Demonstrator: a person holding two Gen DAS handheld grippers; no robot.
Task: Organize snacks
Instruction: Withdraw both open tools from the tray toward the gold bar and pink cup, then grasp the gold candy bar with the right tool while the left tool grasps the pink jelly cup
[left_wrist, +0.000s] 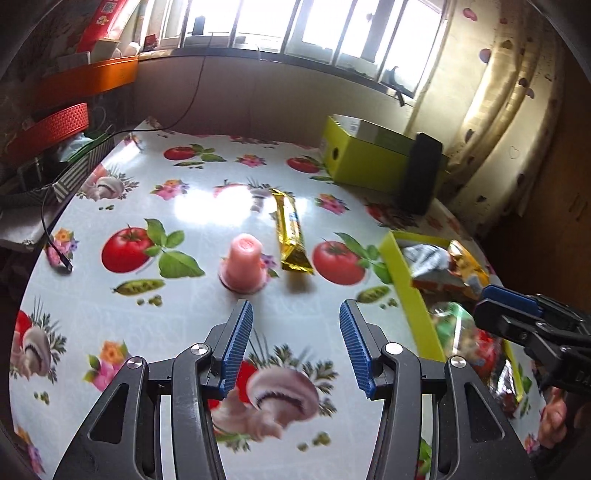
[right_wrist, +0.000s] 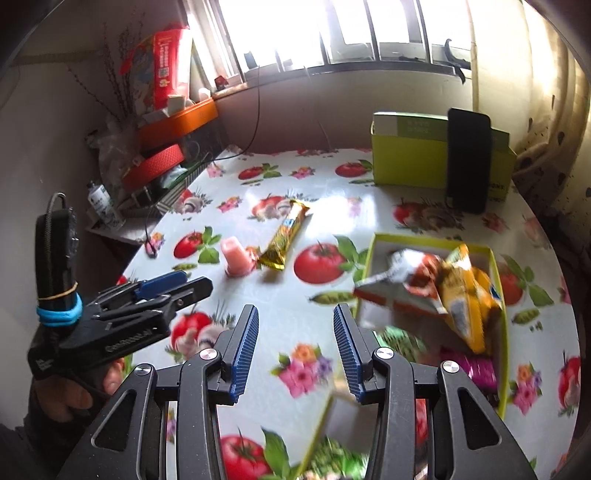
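A pink jelly cup (left_wrist: 243, 264) stands upside down on the patterned tablecloth, just ahead of my open, empty left gripper (left_wrist: 295, 314). A gold snack bar (left_wrist: 291, 232) lies beside it to the right. A yellow-green tray (left_wrist: 404, 280) at right holds several snack bags (left_wrist: 443, 264). My right gripper (right_wrist: 295, 317) is open and empty above the tray's left edge (right_wrist: 369, 254); the cup (right_wrist: 236, 258) and bar (right_wrist: 286, 236) lie ahead to its left. The left gripper (right_wrist: 177, 286) shows at its left; the right gripper (left_wrist: 495, 299) shows over the tray.
A yellow-green box (right_wrist: 410, 162) with a black phone (right_wrist: 467, 158) leaning on it stands at the table's far right. Orange and red containers (right_wrist: 170, 144) and clutter crowd the left side. A black cable (left_wrist: 55, 243) lies on the left edge.
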